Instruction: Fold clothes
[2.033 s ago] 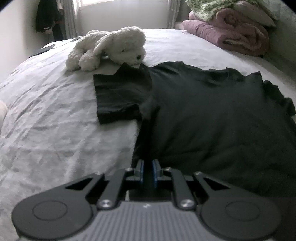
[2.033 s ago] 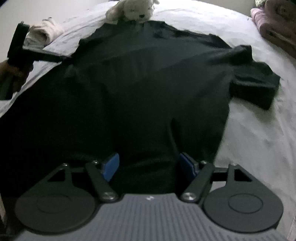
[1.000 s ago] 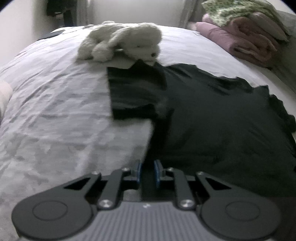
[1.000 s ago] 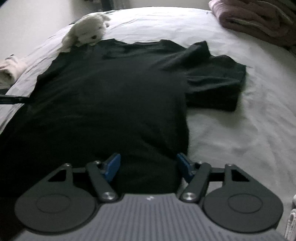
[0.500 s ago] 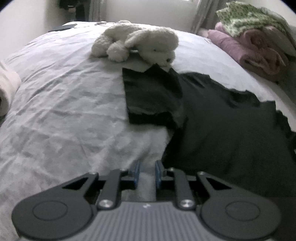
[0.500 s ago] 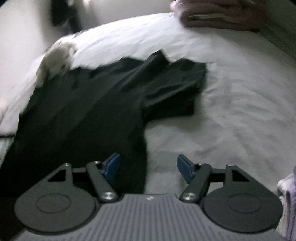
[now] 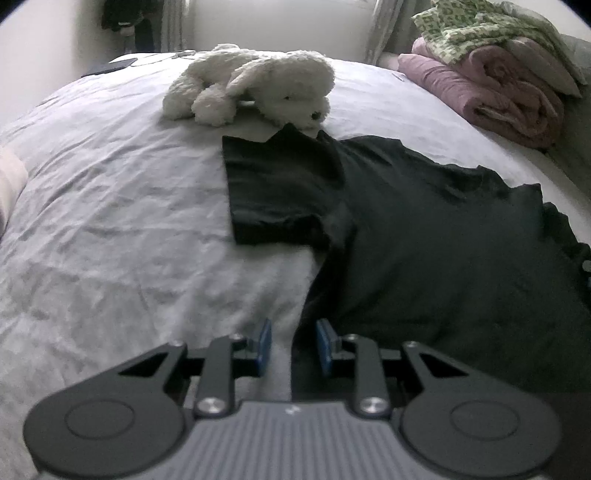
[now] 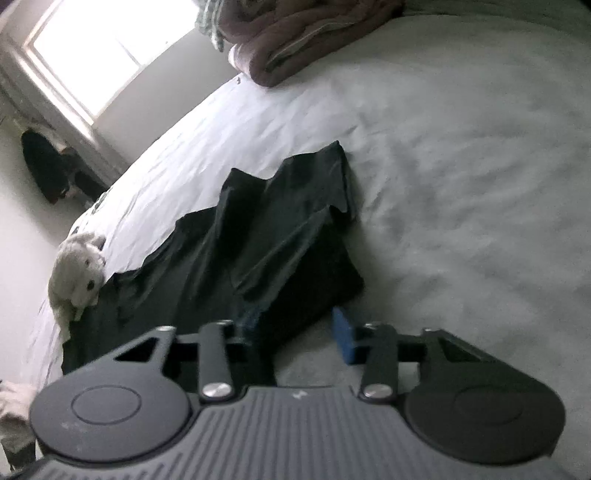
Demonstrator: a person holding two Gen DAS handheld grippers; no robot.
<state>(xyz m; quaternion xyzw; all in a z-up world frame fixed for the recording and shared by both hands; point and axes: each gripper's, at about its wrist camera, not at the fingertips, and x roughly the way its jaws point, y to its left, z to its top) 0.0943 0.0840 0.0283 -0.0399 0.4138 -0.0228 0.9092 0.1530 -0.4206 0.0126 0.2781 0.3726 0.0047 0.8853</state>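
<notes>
Looking down, I see the black T-shirt (image 7: pixel 424 236) spread flat on the white bed (image 7: pixel 110 221). My left claw (image 7: pixel 291 345) is opening at its side edge, pads clear; my right claw (image 8: pixel 295 332) is closing around the sleeve, not yet pinching.

A wide bed (image 7: pixel 110 229) covered with a wrinkled white sheet (image 8: pixel 461 177) fills most of both views. At its far end a white plush dog (image 7: pixel 258 83) lies on its side. Against the wall on one side sits a pile of rolled pink blankets (image 7: pixel 491 99), topped by a green-patterned cloth (image 7: pixel 469 29) and a pale pillow. Behind the bed rises a plain light wall, with a bright window (image 8: pixel 107 48) that washes out in the right wrist view and throws soft daylight over the sheet. Pale curtains (image 7: pixel 384 26) hang beside it. In the corner hangs something dark, possibly a jacket (image 8: pixel 44 166).
</notes>
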